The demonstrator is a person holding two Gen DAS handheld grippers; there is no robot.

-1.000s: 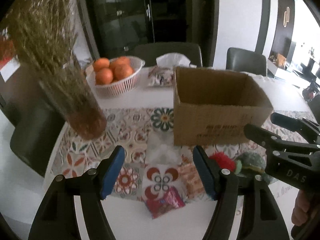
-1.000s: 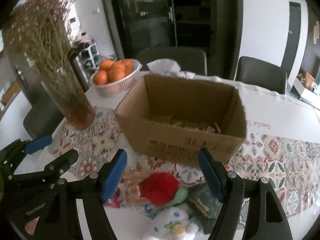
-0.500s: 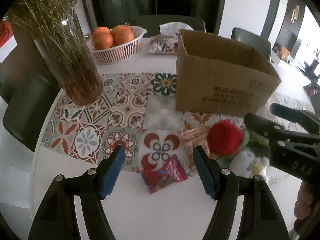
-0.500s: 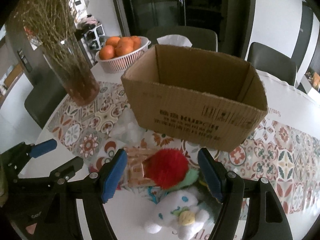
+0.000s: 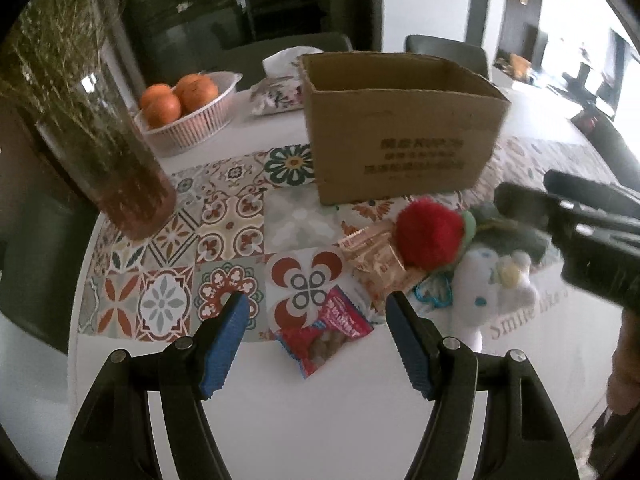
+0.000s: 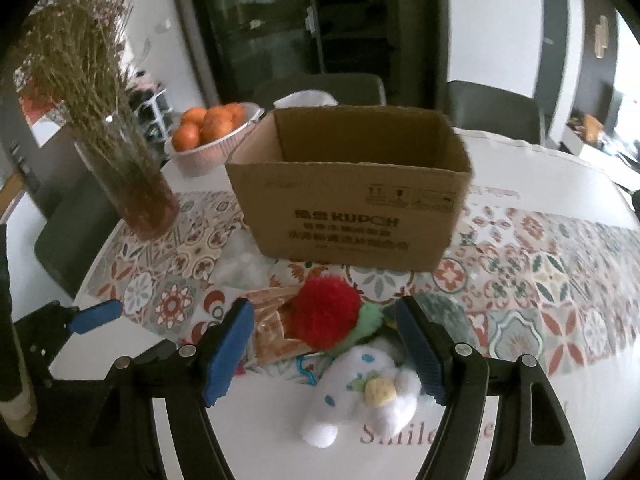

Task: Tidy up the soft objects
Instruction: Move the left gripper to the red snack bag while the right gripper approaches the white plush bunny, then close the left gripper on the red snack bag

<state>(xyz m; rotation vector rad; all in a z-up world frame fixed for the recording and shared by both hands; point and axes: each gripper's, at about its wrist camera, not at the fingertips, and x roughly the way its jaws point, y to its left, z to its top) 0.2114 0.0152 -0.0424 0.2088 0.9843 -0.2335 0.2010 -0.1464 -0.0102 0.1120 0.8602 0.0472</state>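
A pile of soft things lies in front of the cardboard box (image 5: 400, 148) (image 6: 352, 216): a red fuzzy ball (image 5: 428, 236) (image 6: 326, 316), a white plush toy (image 5: 494, 280) (image 6: 360, 396) and a dark green plush (image 5: 508, 232) (image 6: 444, 316). An orange snack packet (image 5: 376, 256) (image 6: 272, 328) lies beside them. My left gripper (image 5: 317, 308) (image 6: 124, 332) hangs open above a red snack packet (image 5: 324, 332), touching nothing. My right gripper (image 6: 324, 312) (image 5: 528, 188) is open over the red ball and white plush, with its pads apart from them.
A glass vase of dried stems (image 5: 104, 148) (image 6: 132, 184) stands at the left on the patterned runner (image 5: 232, 224). A basket of oranges (image 5: 188, 112) (image 6: 212, 136) and a tissue pack (image 5: 276, 96) sit behind. Dark chairs ring the table; its near edge curves at the left.
Both grippers have come down and closer to the pile in front of the box. The box's inside has dropped out of the right wrist view. Both jaws kept their width.
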